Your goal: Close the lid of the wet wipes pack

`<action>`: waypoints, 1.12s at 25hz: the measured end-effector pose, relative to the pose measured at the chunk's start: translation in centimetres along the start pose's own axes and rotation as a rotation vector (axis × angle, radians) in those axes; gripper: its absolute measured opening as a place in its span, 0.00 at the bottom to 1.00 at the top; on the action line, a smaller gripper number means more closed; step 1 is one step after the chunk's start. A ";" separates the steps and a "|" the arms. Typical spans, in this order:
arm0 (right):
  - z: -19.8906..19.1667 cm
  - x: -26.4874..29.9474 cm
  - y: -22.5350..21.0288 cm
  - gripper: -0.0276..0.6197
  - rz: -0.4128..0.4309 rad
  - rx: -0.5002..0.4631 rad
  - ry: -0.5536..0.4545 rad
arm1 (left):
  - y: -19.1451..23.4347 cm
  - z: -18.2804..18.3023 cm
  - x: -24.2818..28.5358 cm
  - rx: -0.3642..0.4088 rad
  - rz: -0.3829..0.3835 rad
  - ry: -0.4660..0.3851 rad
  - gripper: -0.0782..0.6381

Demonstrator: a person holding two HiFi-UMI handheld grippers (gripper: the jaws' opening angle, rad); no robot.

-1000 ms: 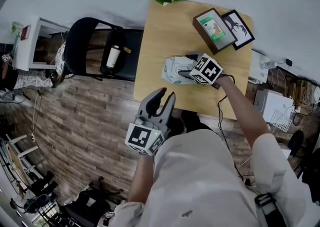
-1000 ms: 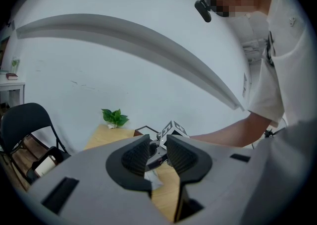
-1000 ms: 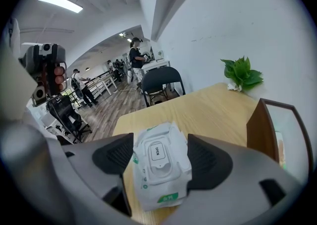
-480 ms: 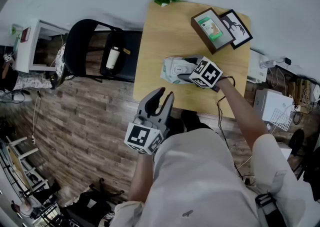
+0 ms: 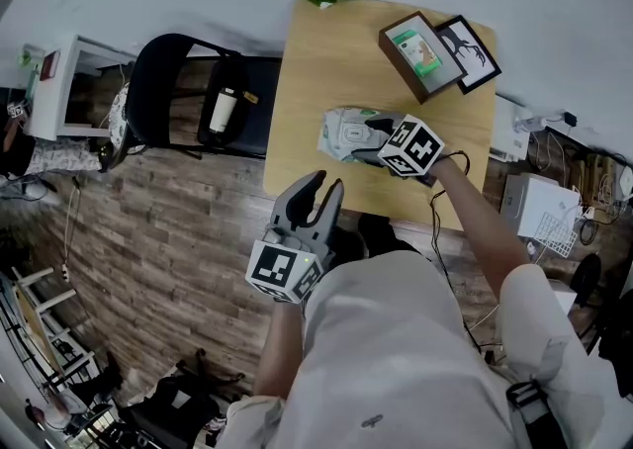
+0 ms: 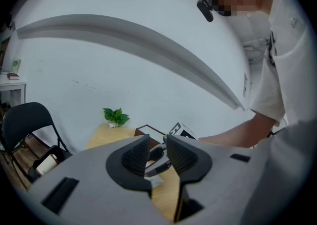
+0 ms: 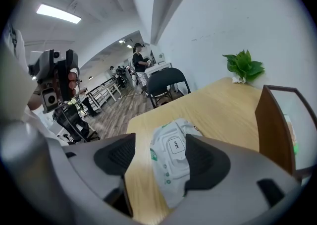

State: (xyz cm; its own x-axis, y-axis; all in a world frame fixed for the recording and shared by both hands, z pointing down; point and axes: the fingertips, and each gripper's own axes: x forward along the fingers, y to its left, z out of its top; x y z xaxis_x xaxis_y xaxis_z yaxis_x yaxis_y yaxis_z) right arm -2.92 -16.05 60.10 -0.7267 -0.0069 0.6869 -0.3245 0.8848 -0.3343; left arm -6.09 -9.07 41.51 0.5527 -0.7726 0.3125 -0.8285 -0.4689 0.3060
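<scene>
The soft white wet wipes pack (image 5: 341, 132) lies flat near the middle of the light wooden bench (image 5: 321, 51). Its lid flap (image 7: 177, 144) with a printed label lies down on the top of the pack. The right tool (image 7: 159, 158) hangs just above the pack. Its jaws stand wide apart and have just been closing a little. The pack shows between them, but the pads do not press on it. The left tool (image 5: 326, 186) is off the near edge of the bench, its jaws a little apart and empty.
</scene>
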 end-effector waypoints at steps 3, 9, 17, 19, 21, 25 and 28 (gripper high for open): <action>-0.2 0.0 0.3 0.52 0.013 0.017 -0.005 | 0.1 -0.1 0.0 0.001 0.003 0.006 0.25; -0.7 0.6 0.8 0.51 0.036 0.028 0.001 | 0.3 -0.4 0.4 0.005 0.006 0.021 0.25; -2.0 1.3 1.5 0.49 0.073 0.065 0.018 | 0.3 -0.7 0.6 0.003 0.018 0.037 0.25; -2.3 1.6 1.5 0.48 0.075 0.073 0.024 | 0.2 -0.8 0.6 0.001 0.020 0.040 0.25; -2.7 1.8 1.4 0.48 0.078 0.079 0.031 | 0.1 -0.9 0.7 0.000 0.021 0.043 0.25; -3.0 2.3 1.1 0.47 0.079 0.088 0.041 | 0.1 -1.1 0.8 -0.003 0.023 0.045 0.25; -3.1 2.6 0.7 0.44 0.071 0.103 0.041 | 0.2 -1.2 0.8 -0.005 0.028 0.048 0.25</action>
State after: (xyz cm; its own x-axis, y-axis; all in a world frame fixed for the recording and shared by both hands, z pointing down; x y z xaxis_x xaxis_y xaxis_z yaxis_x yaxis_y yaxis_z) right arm -3.12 -13.97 63.64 -0.7254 0.0746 0.6842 -0.3354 0.8298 -0.4461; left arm -5.74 -9.25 42.93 0.5328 -0.7638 0.3642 -0.8435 -0.4450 0.3007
